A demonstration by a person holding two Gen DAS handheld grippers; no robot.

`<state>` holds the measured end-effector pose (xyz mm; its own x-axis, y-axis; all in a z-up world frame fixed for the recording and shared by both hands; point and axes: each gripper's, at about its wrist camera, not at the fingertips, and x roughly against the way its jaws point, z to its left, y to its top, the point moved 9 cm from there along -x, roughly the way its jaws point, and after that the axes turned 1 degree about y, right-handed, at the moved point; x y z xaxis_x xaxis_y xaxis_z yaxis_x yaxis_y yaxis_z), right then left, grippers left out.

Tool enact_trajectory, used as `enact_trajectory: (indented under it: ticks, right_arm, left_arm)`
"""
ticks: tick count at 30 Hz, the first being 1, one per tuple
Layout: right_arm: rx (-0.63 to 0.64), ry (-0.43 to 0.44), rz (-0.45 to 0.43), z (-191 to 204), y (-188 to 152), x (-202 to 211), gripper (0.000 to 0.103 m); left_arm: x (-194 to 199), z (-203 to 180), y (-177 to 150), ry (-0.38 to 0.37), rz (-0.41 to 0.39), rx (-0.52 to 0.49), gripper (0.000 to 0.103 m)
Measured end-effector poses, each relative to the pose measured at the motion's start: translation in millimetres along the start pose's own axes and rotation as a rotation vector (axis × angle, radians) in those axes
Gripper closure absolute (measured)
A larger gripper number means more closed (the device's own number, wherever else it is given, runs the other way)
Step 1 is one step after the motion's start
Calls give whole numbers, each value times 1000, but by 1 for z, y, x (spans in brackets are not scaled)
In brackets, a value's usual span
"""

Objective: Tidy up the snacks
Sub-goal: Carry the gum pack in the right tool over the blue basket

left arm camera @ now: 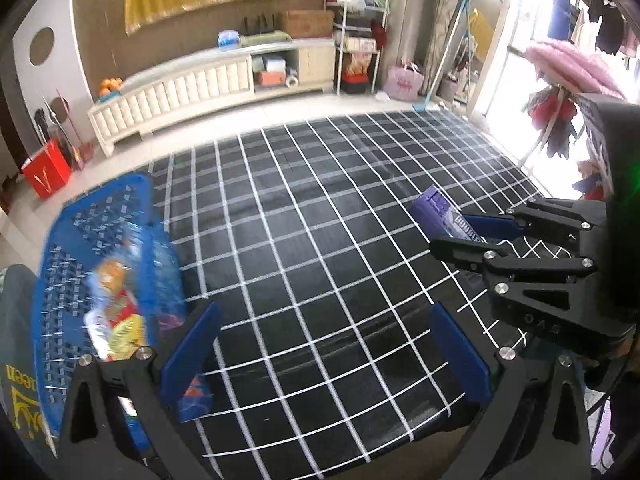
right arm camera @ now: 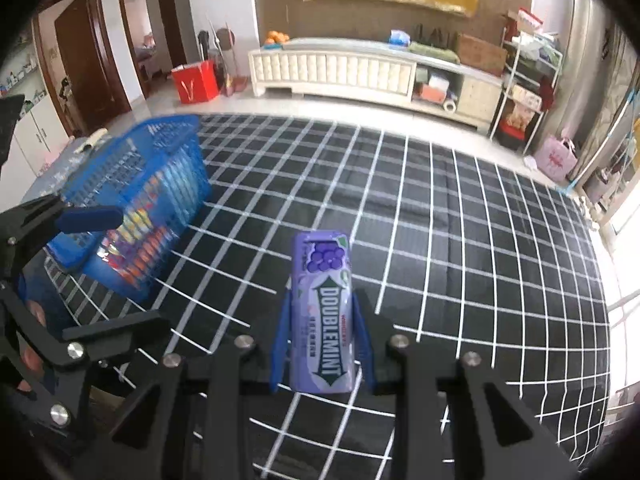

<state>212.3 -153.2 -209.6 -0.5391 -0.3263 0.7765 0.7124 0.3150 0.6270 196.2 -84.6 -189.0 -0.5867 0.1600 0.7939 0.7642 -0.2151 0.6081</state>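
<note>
holding the purple doublemint pack (right arm camera: 326, 312) in my right gripper (right arm camera: 322, 344), blue pads clenched on its two long sides w/ the grape end sticking out fwd, lifted clear above the black grid mat (right arm camera: 460, 240). pinching the narrow sides prob keeps the label up and lets the free end go in first. the left wrist view shows the same pack (left arm camera: 436, 210) at the right gripper's tip (left arm camera: 464, 230), well apart from the blue basket (left arm camera: 100, 220). my left gripper (left arm camera: 324, 352) hangs released, pads spread w/ nothing btwn them, just beside the basket, maybe to steady it. basket sits at the mat's left edge w/ colourful snack packets (left arm camera: 116, 312) already inside; they're blurred, can't read them. my guess: carry the pack across the mat and drop it in there.
</note>
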Motion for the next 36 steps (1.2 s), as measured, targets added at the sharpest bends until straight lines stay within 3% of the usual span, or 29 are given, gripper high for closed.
enact_trajectory:
  ticks: [11,20,27,36]
  right_arm:
    - [80,56,-88,75,45,23,69]
    - [125,125,-84,147,75,9,69]
    - [197,171,-38,208,88,-18,69]
    - [220,189,72,232,84,-65,69]
  left_arm:
    - [68,72,-10,106,-89,32,0]
    - [103,153,-36,175,-112,111,0]
    - [109,210,-55,202,-105,189,0]
    - [87,255,-82,210,-58,278,0]
